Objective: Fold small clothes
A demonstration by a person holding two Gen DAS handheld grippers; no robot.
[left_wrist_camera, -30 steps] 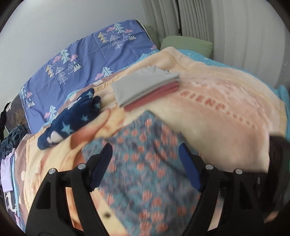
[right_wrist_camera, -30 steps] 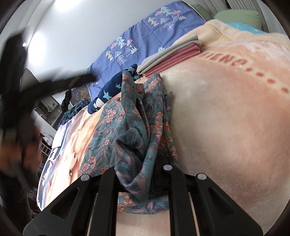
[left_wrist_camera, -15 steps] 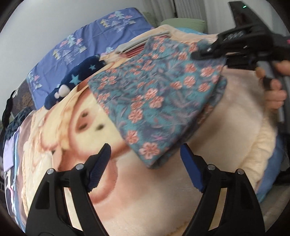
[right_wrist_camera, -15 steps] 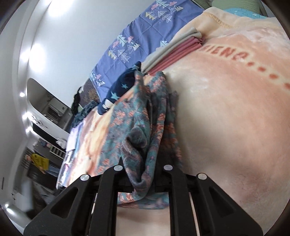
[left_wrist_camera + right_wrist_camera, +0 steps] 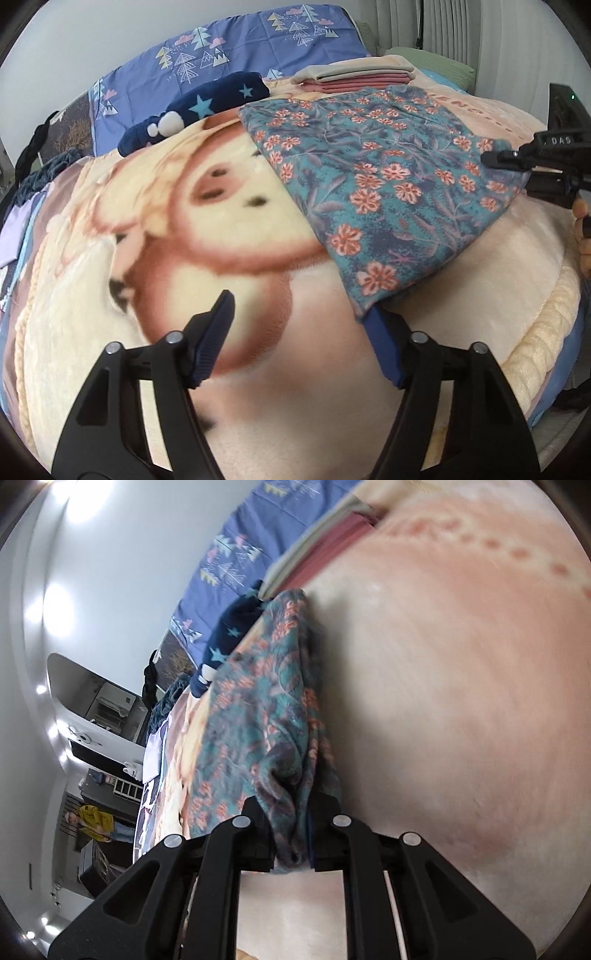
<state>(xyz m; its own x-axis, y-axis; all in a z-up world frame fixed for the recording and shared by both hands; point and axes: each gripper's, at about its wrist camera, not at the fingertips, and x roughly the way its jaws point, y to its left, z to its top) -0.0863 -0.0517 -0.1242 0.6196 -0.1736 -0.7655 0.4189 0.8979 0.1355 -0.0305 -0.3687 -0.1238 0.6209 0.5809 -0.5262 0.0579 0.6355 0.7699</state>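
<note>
Both grippers work over a bed covered by a plush cream blanket printed with a big bear face. Left gripper hangs released above that blanket, its blue-padded fingers spread wide with nothing between them; the near corner of the floral garment droops just over its right finger, and whether cloth and pad touch cannot be told. Right gripper is clenched on a bunched edge of the same teal garment with coral flowers — the cloth is gathered into a thick fold between the two black fingers and runs forward from them across the blanket.

In the left wrist view the garment lies spread flat, largely on the right half of the blanket, with the right gripper at its far right edge.

Beyond the garment, a folded stack of grey and pink clothes sits near the head of the bed — just beside it, a navy star-patterned item with a white pompom.
</note>
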